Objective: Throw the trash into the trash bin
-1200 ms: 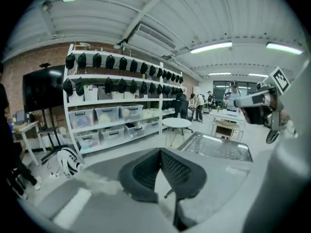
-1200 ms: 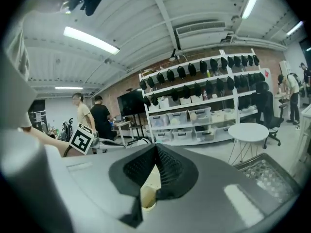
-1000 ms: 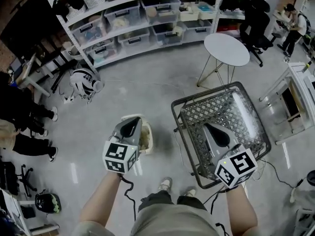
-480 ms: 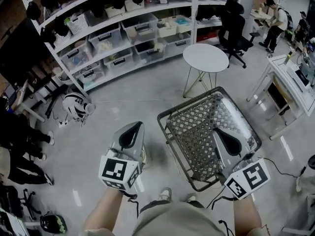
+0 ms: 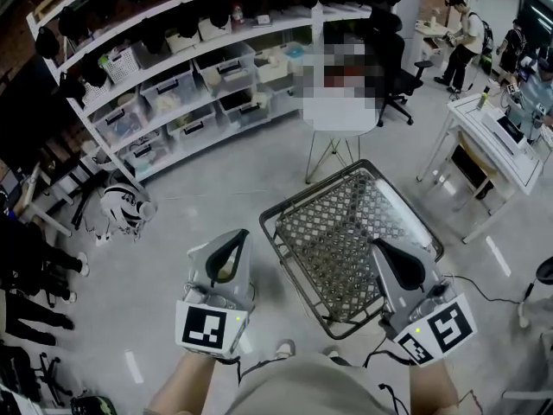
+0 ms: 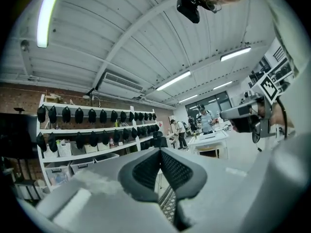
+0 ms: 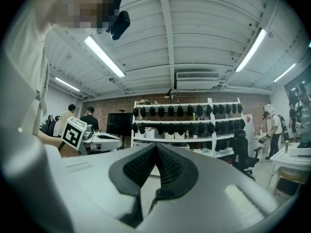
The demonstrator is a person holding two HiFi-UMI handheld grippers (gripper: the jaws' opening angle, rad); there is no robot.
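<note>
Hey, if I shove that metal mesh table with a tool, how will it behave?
The mesh table looks stiff: metal mesh set in a tube frame. The open mesh suggests it is light for its size, so it would probably slide on the smooth floor rather than resist.

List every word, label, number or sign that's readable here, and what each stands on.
None can be read.
Labels on the storage bins: too small.
Red sign at the end of the shelving: too small.
Cubes on the left gripper and right gripper: square marker patterns, no letters.
</note>
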